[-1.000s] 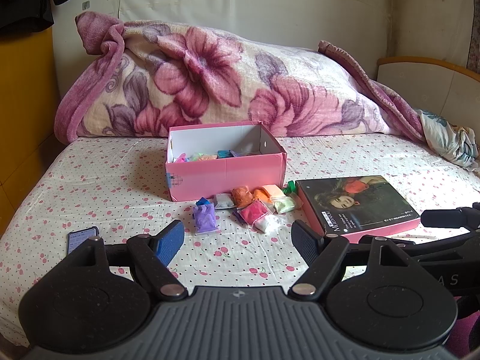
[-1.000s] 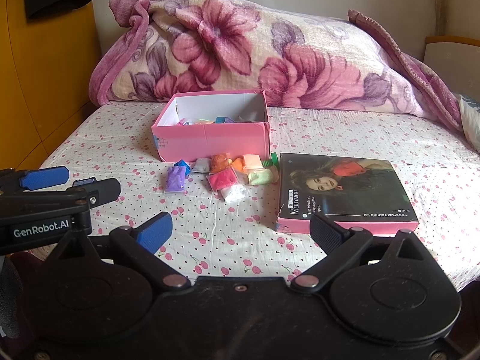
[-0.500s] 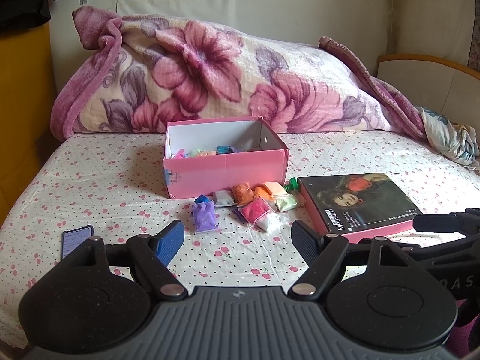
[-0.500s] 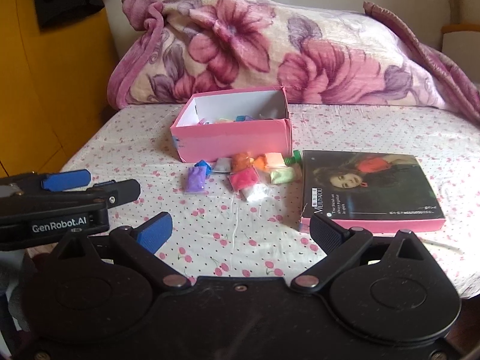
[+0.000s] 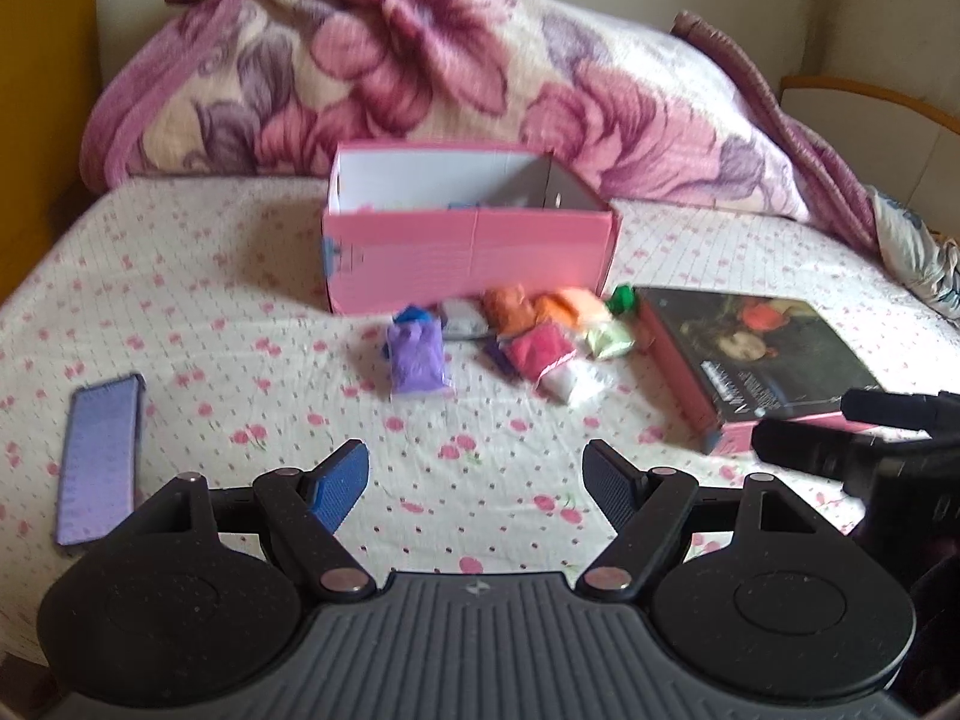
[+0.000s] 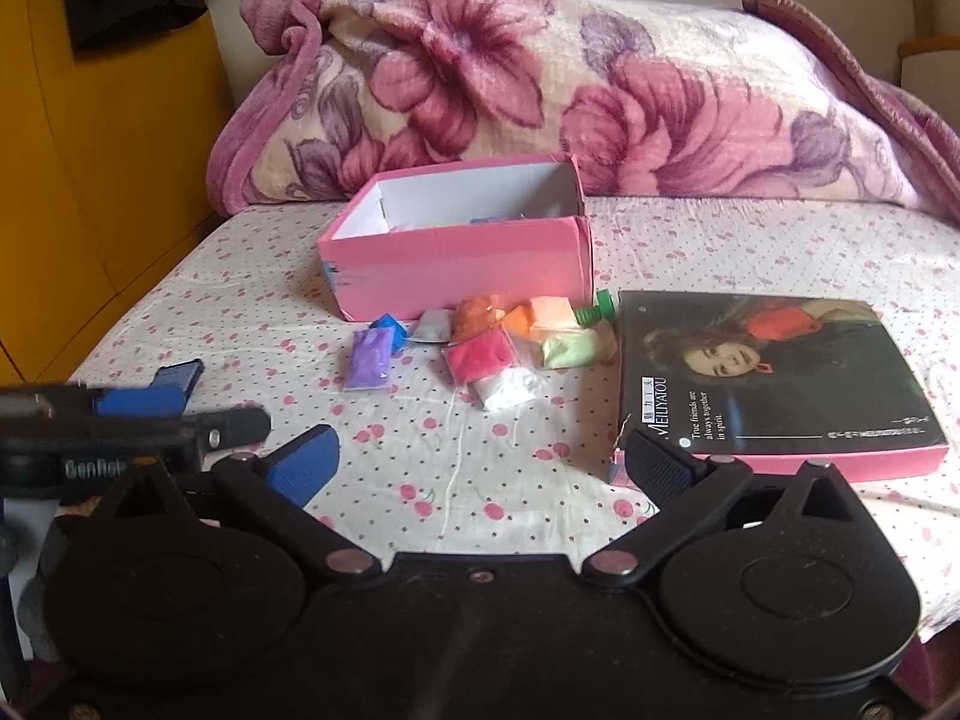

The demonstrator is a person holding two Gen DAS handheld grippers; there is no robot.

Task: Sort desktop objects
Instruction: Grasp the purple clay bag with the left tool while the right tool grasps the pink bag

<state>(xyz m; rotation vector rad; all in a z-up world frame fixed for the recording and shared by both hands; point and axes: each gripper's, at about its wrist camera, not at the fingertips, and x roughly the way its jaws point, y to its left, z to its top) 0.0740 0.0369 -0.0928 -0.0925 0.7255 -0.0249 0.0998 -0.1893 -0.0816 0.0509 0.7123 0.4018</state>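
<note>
An open pink box (image 5: 471,252) (image 6: 462,267) sits on the bed with a few small packets inside. In front of it lie several small colored clay packets: purple (image 5: 415,359) (image 6: 368,358), red (image 5: 540,351) (image 6: 480,358), white (image 5: 570,384), orange (image 5: 510,307) and pale green (image 6: 570,348). A dark book with a pink edge (image 5: 756,360) (image 6: 774,381) lies to their right. My left gripper (image 5: 477,474) is open and empty, short of the packets. My right gripper (image 6: 480,459) is open and empty, near the book's front corner.
A phone (image 5: 99,456) lies on the sheet at the left. A floral blanket (image 5: 420,78) is heaped behind the box. A yellow cabinet (image 6: 90,168) stands at the left of the bed. The other gripper shows at each view's edge (image 5: 870,444) (image 6: 120,420).
Both grippers have moved forward and lower toward the packets and box, so everything looks larger. Both stay open and empty. Nothing on the bed has moved.
</note>
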